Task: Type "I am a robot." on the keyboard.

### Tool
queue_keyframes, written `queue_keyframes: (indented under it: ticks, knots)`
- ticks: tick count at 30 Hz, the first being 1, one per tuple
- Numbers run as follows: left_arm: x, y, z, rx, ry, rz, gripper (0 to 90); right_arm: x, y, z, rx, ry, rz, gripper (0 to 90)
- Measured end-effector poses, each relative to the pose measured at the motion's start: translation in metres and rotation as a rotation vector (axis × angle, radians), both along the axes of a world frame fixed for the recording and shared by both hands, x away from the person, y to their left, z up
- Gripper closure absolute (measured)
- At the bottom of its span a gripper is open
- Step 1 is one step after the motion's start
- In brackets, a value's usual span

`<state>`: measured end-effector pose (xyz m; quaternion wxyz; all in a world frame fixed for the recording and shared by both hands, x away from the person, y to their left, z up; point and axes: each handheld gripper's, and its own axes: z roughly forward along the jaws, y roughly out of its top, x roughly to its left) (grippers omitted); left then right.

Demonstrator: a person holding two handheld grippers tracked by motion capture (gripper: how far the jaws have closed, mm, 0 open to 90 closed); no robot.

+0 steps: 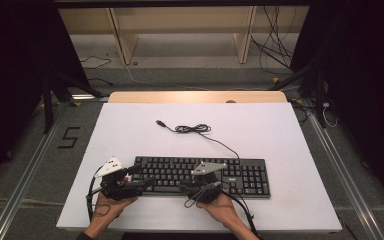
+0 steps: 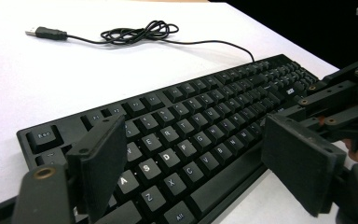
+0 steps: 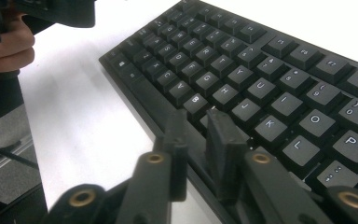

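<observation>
At a white table (image 1: 130, 130), we look down on a black keyboard (image 1: 240, 172) lying across the near half of the top, its cable (image 1: 200, 129) trailing back to a loose coil and a USB plug (image 1: 161, 123) near the table's middle. The left gripper (image 1: 139, 184) sits at the keyboard's left end and the right gripper (image 1: 192, 186) at its front edge, each held in a hand (image 1: 111, 204) rising from the bottom of the high view. From above we cannot judge either jaw gap; the gripper views settle it. The left gripper view shows its jaws spread wide and holding nothing, above the left-hand letter keys (image 2: 168, 156), with the Esc key (image 2: 44, 136) beyond one jaw and the coiled cable on the bare table farther off. The right gripper view shows its jaws drawn nearly together, a narrow slit between them, over the keyboard's front edge below the B key (image 3: 196, 99); they appear to clasp nothing, though the tips may touch the frame, and that contact is hard to make out. The keyboard's right end is cut off in that view.
</observation>
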<state>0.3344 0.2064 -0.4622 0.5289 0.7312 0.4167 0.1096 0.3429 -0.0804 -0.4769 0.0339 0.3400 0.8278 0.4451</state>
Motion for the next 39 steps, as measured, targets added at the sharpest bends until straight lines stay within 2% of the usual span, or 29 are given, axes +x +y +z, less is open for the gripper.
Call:
queue_keyframes:
  ticks: [10, 17, 28, 36, 39]
  knots:
    - [0.005, 0.0, 0.0, 0.007, 0.026, 0.026, 25.4, -0.002, -0.004, 0.006, 0.03, -0.003, 0.017, 58.8]
    - [0.01, -0.001, 0.001, 0.02, 0.042, 0.035, 31.2, -0.001, -0.008, 0.01, 0.036, -0.002, -0.006, 46.0]
    - [0.024, -0.012, -0.002, 0.058, 0.108, 0.025, 39.0, -0.005, -0.009, 0.013, 0.031, -0.008, -0.007, 39.2]
    - [0.032, -0.019, -0.001, 0.088, 0.119, 0.019, 51.8, -0.008, -0.014, 0.014, 0.042, -0.019, -0.016, 37.8]
    - [0.035, -0.022, -0.002, 0.112, 0.122, 0.011, 58.5, -0.008, -0.016, 0.015, 0.044, -0.024, -0.02, 37.5]
